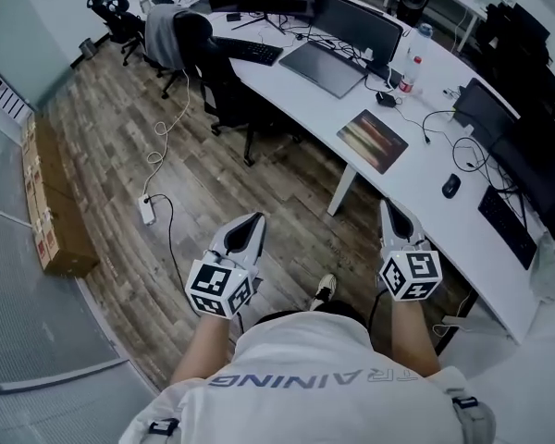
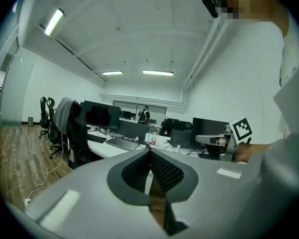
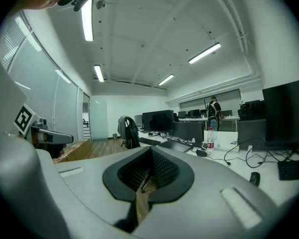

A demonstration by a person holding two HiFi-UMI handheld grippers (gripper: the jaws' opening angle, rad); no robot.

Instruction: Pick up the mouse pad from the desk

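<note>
Wood-plank floor (image 1: 203,183) fills the near ground in the head view, and down at six o'clock is the person's white shirt (image 1: 314,377), both arms reaching forward. Just off centre toward seven o'clock sits the left gripper (image 1: 254,222), and its own view settles it: pads pressed tip to tip, nothing caught between them. Over at three o'clock is the right gripper (image 1: 391,213), and it's the same story, jaws closed and empty, with only a sliver of floor showing under the meeting point. The left one hangs over bare floor. The right one's tips line up with the near rim of the white desk (image 1: 416,211), though whether they are actually over it I can't say. Now the prize: the mouse pad (image 1: 372,141), a colourful striped rectangle, lies flat near the desk's front edge at roughly twelve o'clock from the right gripper, apart from both tools and untouched. A black mouse (image 1: 451,185) sits at two o'clock from that gripper. Farther back come a larger dark mat (image 1: 326,67), a bottle (image 1: 408,75) and a monitor (image 1: 356,21). My read is that this is the very start. Nothing is done, and the approach, the opening of the jaws, the grip on an edge and the lift are all to come.
</note>
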